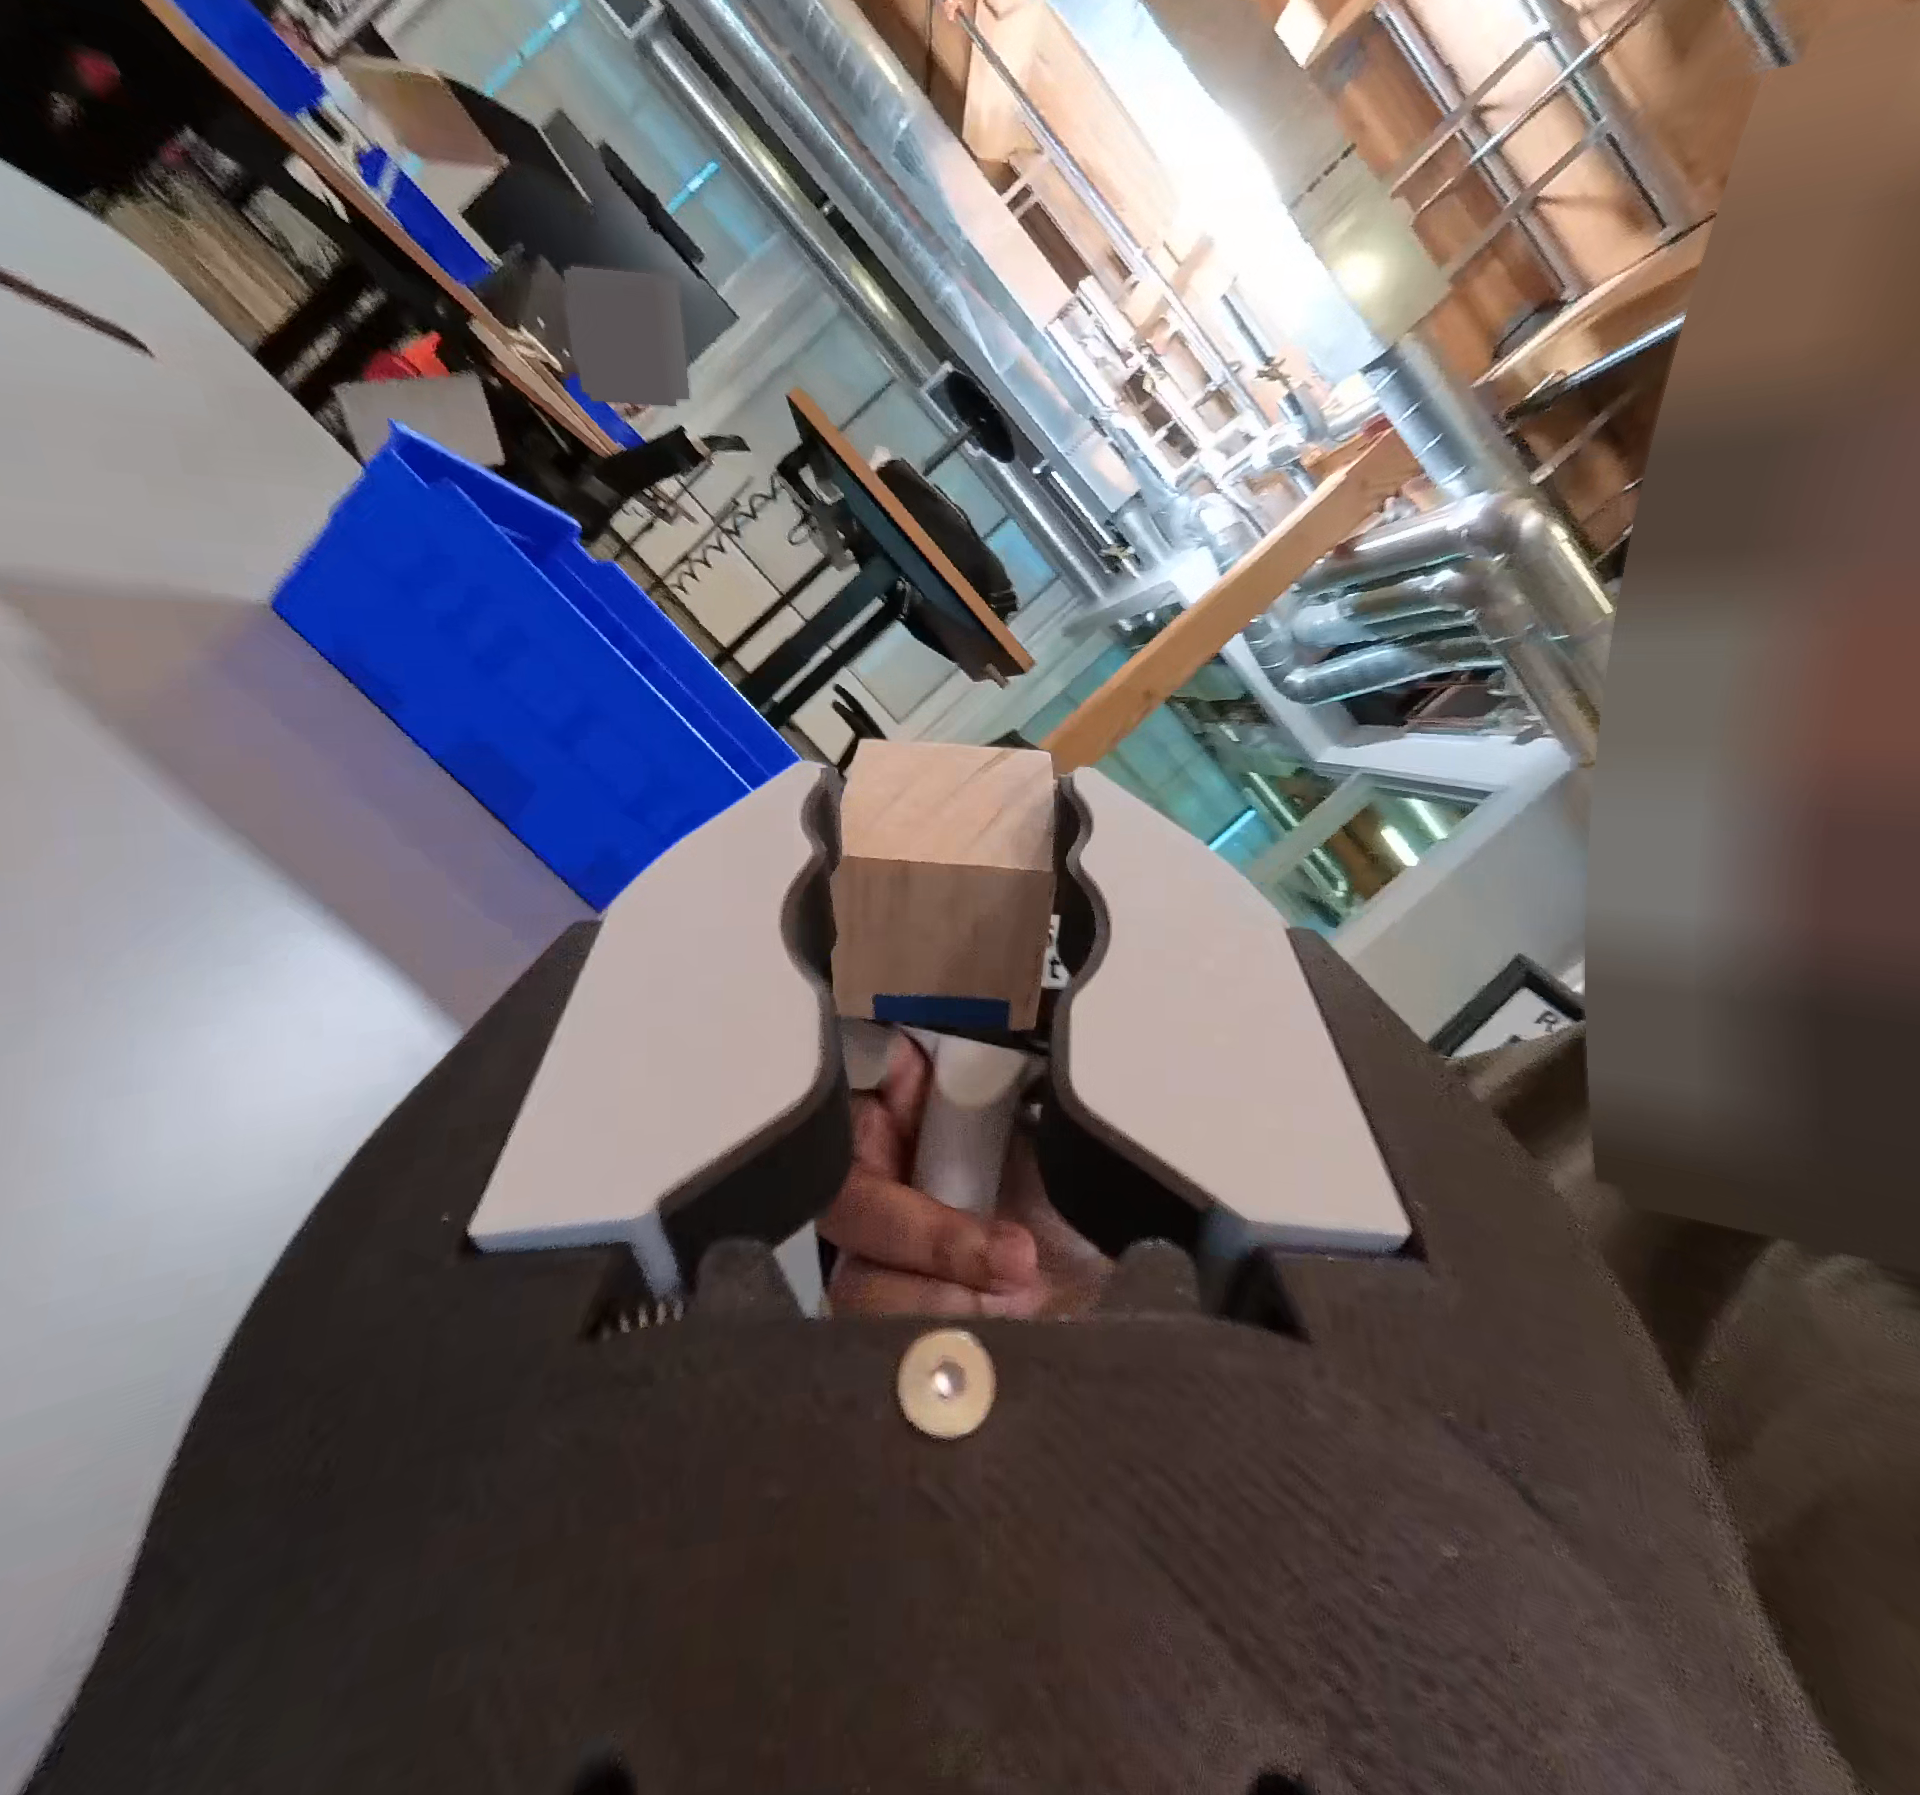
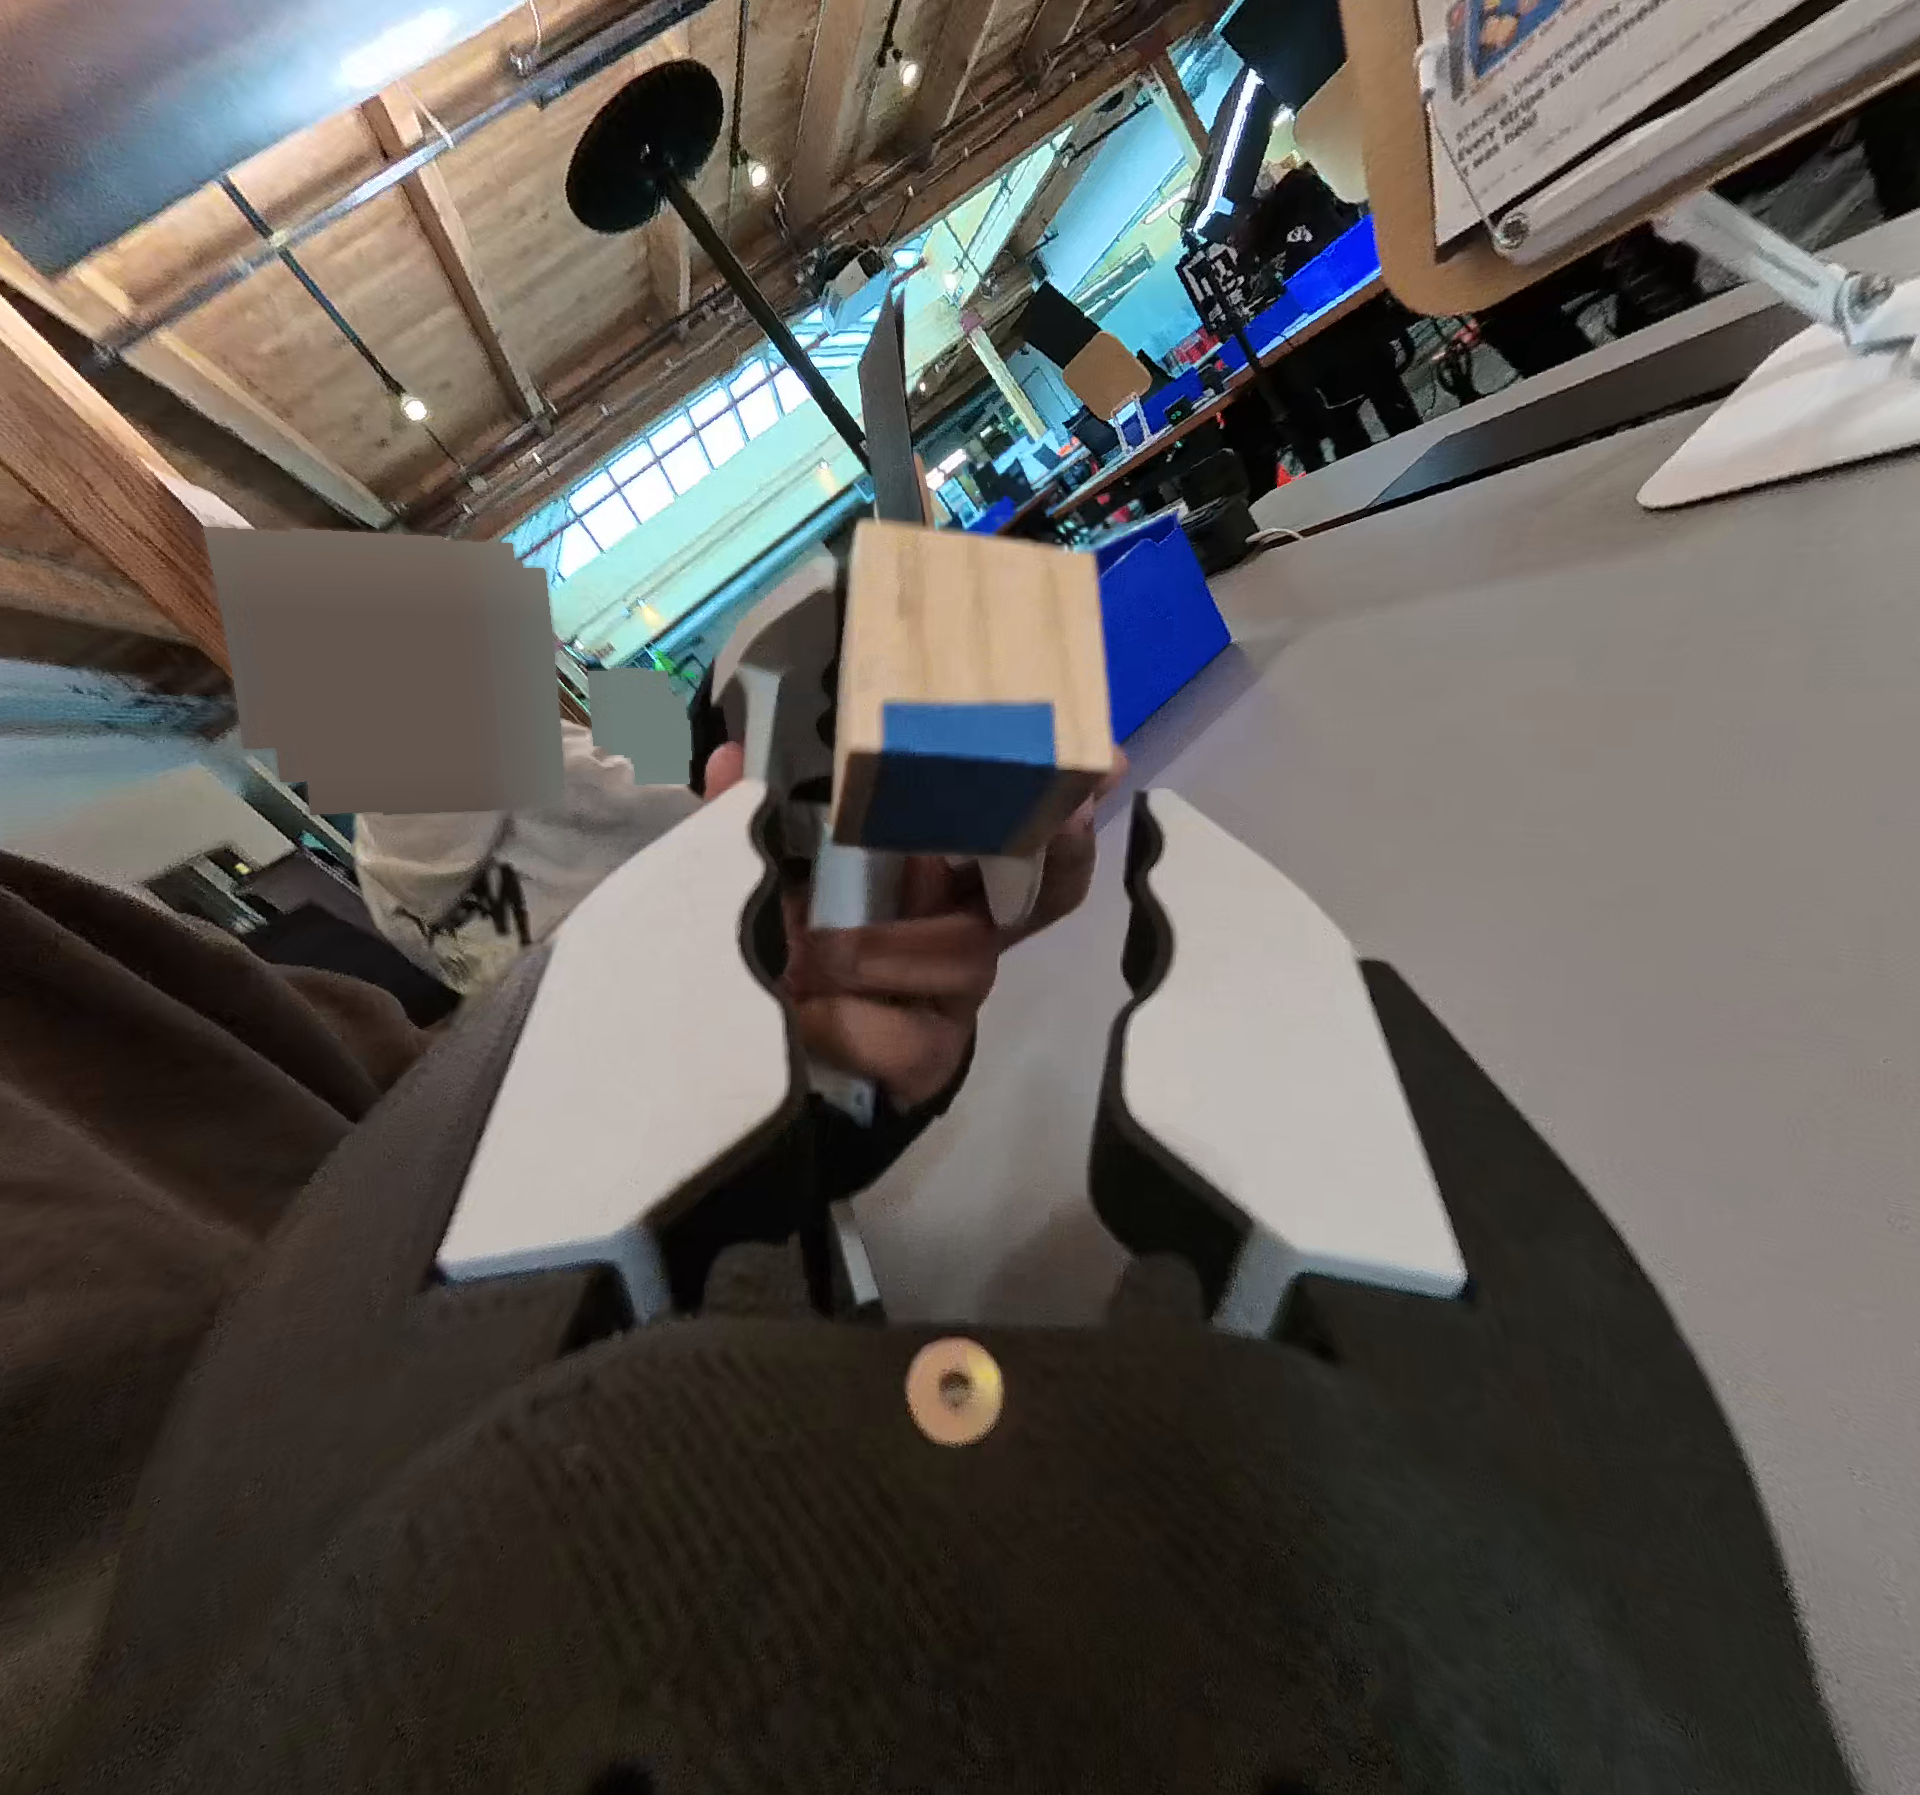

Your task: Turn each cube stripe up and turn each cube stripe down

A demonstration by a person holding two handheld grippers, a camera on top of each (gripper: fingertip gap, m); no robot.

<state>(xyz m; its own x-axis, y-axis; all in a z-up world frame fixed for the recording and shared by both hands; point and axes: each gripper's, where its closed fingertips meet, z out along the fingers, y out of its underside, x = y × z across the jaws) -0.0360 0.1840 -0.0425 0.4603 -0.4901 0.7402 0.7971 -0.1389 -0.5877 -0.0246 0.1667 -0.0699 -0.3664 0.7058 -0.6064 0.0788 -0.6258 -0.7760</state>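
The left tongs [image 1: 948,898] are clamped on a wooden cube [image 1: 940,898], lifted above the grey tabletop [image 1: 156,966], its blue stripe [image 1: 940,1010] facing down. The right tongs [image 2: 951,872] stand wide apart just beneath it, holding nothing

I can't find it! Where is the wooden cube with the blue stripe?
The wooden cube is up in the air, squeezed in the left tongs; the open right tongs wait just below it.

One pale wooden cube with a blue tape stripe [image 1: 940,898] shows. Two grippers with white-faced fingers: the left gripper [image 1: 945,810] and the right gripper [image 2: 951,831]. One blue plastic bin [image 1: 499,665] nearby (others stand farther back, too blurred to count).
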